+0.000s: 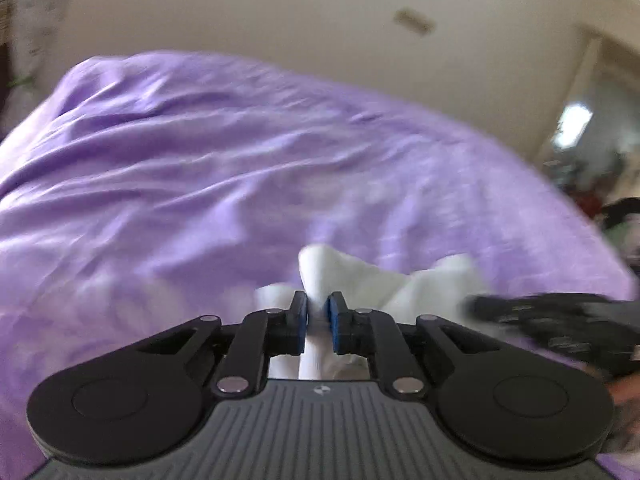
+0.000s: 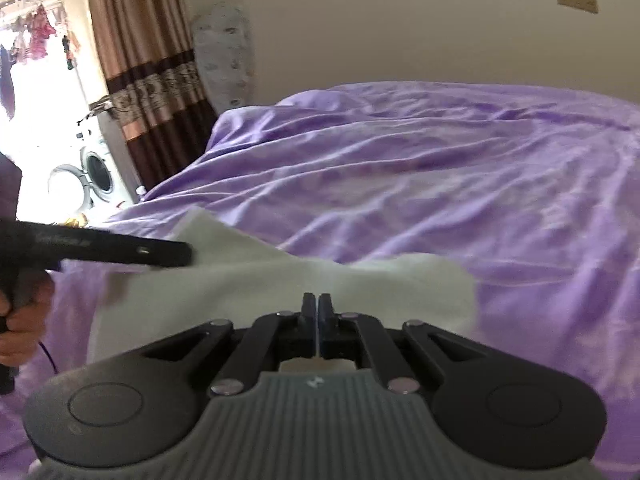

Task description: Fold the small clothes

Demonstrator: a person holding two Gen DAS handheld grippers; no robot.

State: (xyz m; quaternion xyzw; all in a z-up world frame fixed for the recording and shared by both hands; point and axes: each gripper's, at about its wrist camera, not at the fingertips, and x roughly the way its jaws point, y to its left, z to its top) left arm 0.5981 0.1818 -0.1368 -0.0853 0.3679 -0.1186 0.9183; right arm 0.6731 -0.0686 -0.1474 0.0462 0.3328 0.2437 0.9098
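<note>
One white garment [image 2: 248,280] on purple bedsheet [image 2: 440,184]. Two grippers: left gripper [image 1: 317,312] pinches garment fold; right gripper [image 2: 317,316] pressed together above garment.

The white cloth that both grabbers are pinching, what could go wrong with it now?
1. The left gripper pinches only a thin bunched ridge of the white cloth, so it might slip out.
2. The right gripper looks shut on the cloth's near edge; pulling the grippers apart could stretch it or crease it.
3. The purple sheet is wrinkled, so the fold may turn out uneven.
</note>
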